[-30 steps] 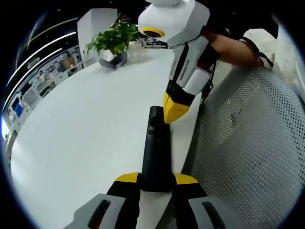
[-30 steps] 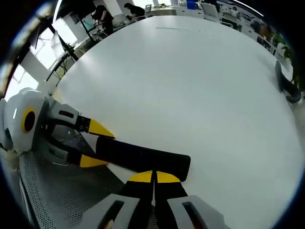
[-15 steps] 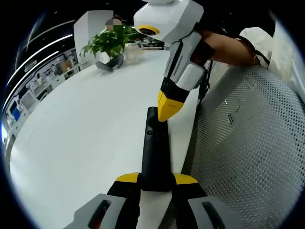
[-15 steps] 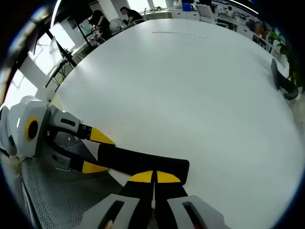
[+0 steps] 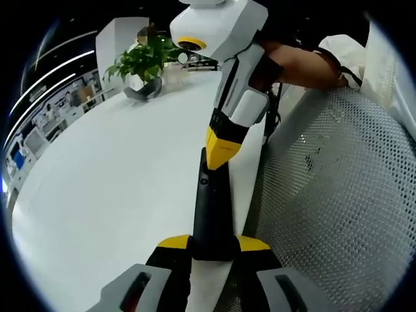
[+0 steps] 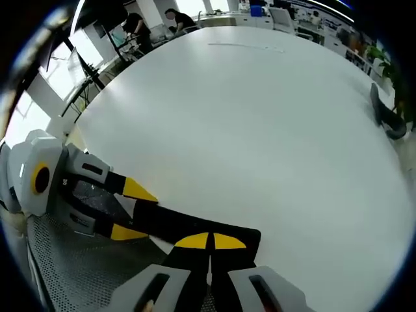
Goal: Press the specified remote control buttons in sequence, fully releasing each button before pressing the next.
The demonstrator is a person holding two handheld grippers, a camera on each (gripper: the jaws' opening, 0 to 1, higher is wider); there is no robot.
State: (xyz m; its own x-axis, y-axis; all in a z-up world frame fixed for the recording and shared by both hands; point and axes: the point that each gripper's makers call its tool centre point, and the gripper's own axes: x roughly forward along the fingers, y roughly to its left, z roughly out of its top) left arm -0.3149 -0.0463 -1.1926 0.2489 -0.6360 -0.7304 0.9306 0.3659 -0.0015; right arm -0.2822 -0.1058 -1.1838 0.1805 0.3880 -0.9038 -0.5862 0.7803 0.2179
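Holding one remote (image 5: pixel 211 214) in left gripper (image 5: pixel 213 244) | right gripper (image 5: pixel 221 151) closed, tip on remote

Open-plan office interior. A large round white table (image 6: pixel 260 117) stands in the foreground; beyond it, people sit at desks with monitors (image 6: pixel 153 23). A potted green leafy plant (image 5: pixel 144 60) and long ceiling strip lights (image 5: pixel 58 62) complete the setting.

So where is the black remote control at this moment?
In the left gripper view the black remote control lies on the white table near its edge, one end between the left gripper jaws, the right gripper tip at its far end.
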